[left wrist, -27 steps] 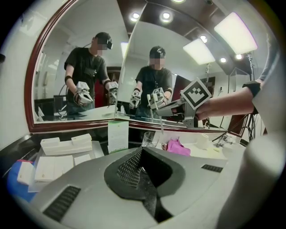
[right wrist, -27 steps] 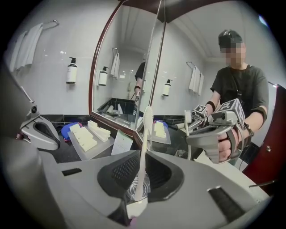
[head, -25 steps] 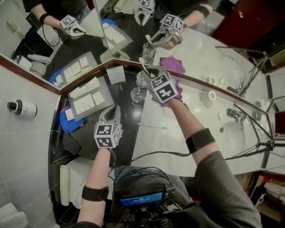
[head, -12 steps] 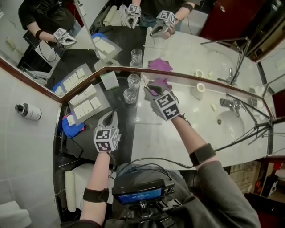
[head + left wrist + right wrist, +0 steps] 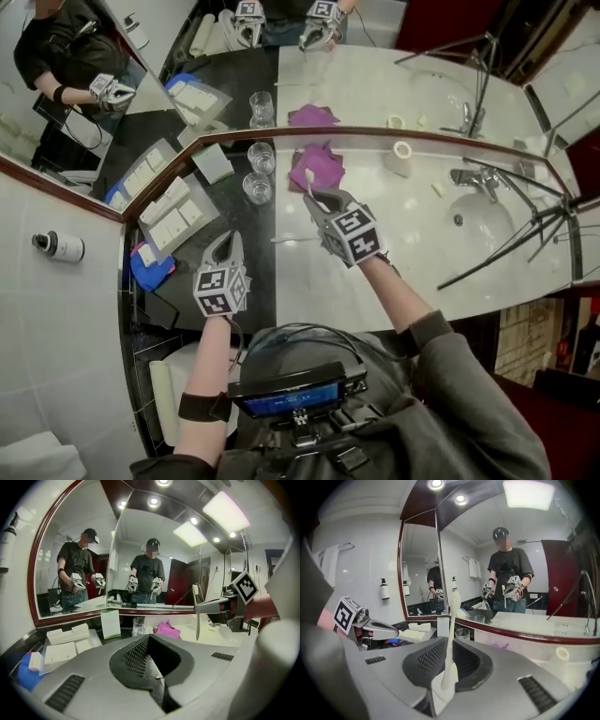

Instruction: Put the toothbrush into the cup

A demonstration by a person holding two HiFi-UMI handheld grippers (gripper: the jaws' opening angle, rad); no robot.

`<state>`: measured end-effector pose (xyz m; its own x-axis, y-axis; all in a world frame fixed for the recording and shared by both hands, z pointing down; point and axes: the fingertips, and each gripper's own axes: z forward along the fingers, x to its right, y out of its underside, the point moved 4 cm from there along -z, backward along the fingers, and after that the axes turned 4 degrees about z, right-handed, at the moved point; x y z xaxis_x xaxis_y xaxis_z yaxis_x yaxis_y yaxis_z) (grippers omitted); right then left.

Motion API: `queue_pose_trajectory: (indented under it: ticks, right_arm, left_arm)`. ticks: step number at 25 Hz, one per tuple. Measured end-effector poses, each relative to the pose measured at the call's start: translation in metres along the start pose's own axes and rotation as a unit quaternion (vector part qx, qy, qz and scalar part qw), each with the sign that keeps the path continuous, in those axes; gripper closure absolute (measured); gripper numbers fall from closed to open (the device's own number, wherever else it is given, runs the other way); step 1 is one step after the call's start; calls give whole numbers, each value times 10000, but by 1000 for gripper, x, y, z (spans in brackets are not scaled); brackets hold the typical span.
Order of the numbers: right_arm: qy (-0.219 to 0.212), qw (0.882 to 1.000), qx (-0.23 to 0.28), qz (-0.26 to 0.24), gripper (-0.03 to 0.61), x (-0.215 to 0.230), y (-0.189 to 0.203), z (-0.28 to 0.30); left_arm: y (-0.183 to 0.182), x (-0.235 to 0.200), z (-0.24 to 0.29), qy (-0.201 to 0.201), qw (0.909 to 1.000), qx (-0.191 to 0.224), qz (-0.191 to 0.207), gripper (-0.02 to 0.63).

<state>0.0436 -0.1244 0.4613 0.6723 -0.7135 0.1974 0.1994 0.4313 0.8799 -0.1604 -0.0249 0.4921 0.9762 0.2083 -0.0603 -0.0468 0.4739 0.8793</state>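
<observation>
1. Left tongs [image 5: 228, 242] are pressed together with nothing in them, hanging over the dark left end of the table [image 5: 300, 291].
2. Right tongs [image 5: 318, 198] are pinching the white toothbrush [image 5: 451, 620] low on its handle, bristle end poking up past the tips.
3. So the brush is up over the white slab, just right of the near cup [image 5: 256, 187] and the far cup [image 5: 262, 157], and in neither.
4. Purple cloth [image 5: 319, 167] lies past it, against the mirror [image 5: 187, 56].

— Where does the head view sit?
— High above, looking steeply down on the counter [image 5: 412, 244] and mirror [image 5: 375, 84].
— And the gripper views?
— Low, close over the counter, both facing the mirror. All three share the drinking glass [image 5: 138, 626] and purple cloth [image 5: 168, 630].
</observation>
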Motion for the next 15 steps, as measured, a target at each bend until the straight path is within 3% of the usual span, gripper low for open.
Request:
queue_pose_trajectory:
  ticks: [4,10,13,15]
  right_arm:
    - [200,9954,1,935,518,0,36,-10]
    - [570,9711,-67,2319,518,-10,91,-13]
    - [787,9445,-17,3191,518,-17,119,-13]
    - [919,9163,91,3896,518,-21,137,-13]
  left_arm:
    - [3,7,1,169,9997,-138,82,614]
    - [9,8,8,478,9981,-332,221,614]
    - [17,6,11,638,9964,-465,299,614]
    - [21,5,13,738,9952,-544,354,614]
